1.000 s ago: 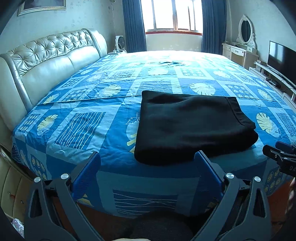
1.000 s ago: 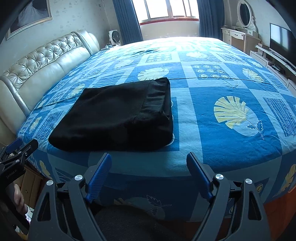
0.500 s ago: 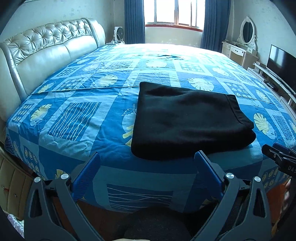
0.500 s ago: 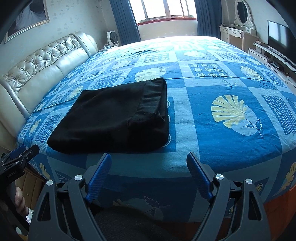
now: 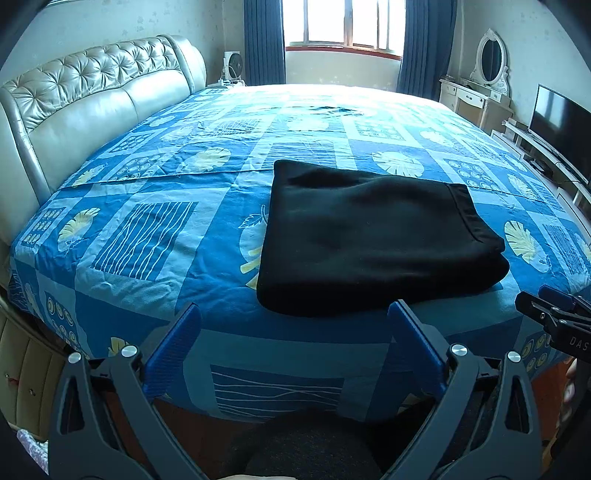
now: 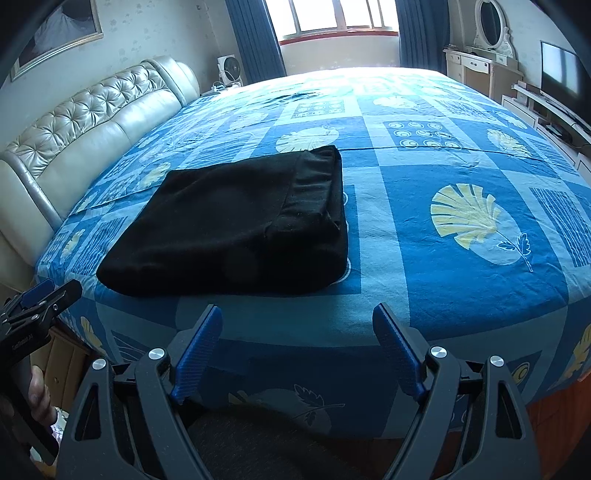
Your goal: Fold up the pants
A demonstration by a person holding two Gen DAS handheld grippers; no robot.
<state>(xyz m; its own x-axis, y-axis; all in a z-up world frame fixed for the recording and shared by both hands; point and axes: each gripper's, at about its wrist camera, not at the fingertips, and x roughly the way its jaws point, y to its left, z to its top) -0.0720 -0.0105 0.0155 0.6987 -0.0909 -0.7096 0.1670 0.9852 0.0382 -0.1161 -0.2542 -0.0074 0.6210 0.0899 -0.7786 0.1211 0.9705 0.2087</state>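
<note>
A blue patterned bed (image 5: pixel 155 236) bears folded black pants (image 5: pixel 369 240); both grippers' jaws hang spread, left (image 5: pixel 293 326) and right (image 6: pixel 297 325).

Daylight from the window (image 5: pixel 343 22) blows out there; sharp frames, fisheye-bent, dark-cornered edges

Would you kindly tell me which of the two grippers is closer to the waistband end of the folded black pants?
The right gripper: the pants' banded end lies just ahead of it, while the left gripper faces the plain folded end.
</note>
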